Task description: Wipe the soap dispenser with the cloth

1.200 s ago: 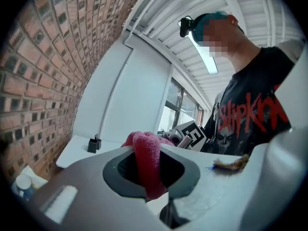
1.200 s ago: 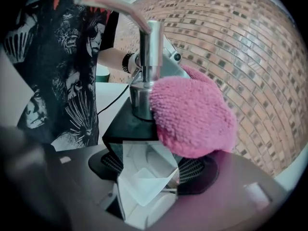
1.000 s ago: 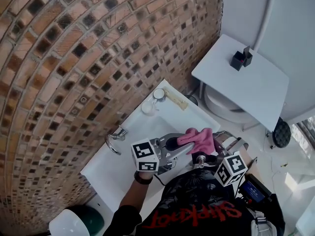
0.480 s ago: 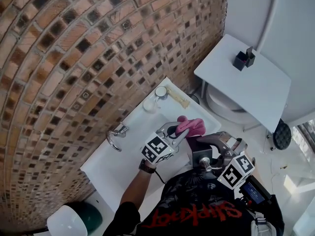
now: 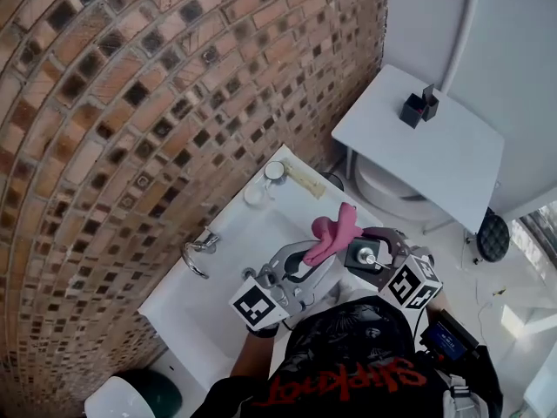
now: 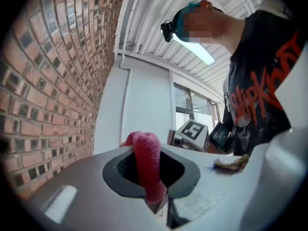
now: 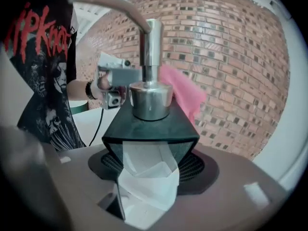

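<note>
Here's the soap dispenser (image 7: 144, 129), a dark, square-shouldered block tapering toward the camera, pale label down its front, topped by a polished chrome collar and a slim curved pump (image 7: 147, 47) that catches the light. The right claw (image 7: 147, 186) has its jaws set wide and clamped on that blocky body, holding it up over the front edge of the white sink (image 5: 252, 233). And on the other side, the cloth (image 6: 147, 162), pink, soft and nubbly like terry, folded into a thick roll. The left claw (image 6: 156, 198) is nipped together on the cloth's lower end, so the rest stands up out of the jaws. From above, the cloth rises just beside the dispenser; from the right gripper view it sits right behind the chrome pump, though whether fabric meets metal there I can't tell. Behind it all, a rough brick wall (image 5: 130, 103) with dark inset tiles, and a shiny curved faucet (image 5: 202, 249).
</note>
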### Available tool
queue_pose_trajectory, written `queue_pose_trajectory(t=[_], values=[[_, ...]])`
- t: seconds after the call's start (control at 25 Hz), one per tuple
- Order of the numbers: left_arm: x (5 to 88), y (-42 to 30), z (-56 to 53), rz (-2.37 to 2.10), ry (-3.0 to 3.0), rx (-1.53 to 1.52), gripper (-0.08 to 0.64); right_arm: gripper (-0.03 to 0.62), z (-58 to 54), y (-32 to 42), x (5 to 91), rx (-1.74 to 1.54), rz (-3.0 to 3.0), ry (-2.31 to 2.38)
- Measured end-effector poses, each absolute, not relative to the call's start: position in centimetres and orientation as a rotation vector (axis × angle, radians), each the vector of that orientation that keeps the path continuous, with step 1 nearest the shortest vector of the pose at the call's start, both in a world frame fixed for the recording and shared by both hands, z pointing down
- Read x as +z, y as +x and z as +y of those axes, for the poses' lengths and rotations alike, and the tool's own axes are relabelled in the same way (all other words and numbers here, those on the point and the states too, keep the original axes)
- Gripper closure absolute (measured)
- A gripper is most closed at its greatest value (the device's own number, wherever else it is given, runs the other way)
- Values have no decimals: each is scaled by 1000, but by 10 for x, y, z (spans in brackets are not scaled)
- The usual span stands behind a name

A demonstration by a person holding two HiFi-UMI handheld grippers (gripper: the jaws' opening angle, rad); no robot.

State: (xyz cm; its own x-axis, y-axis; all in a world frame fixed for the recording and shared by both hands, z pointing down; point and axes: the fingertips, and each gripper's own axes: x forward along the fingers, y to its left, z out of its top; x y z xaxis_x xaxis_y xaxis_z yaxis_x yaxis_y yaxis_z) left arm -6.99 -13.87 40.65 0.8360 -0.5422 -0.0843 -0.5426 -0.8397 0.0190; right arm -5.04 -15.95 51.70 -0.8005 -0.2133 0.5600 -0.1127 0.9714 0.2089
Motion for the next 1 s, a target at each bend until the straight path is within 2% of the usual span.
queue_pose_trajectory(t=[0.24, 0.6, 0.8, 1.0], values=[[412, -48, -122, 850, -3102, 156, 515, 287, -160, -50, 525, -157, -2515, 236], [439, -63, -136, 974, -3270, 725, 515, 287, -157, -45, 512, -201, -2549, 222], [496, -63, -149, 1154, -3323, 481, 515, 287, -161, -37, 494, -236, -2577, 258], [553, -67, -159, 1250, -3214, -110, 515, 287, -165, -31, 492, -198, -2574, 322]])
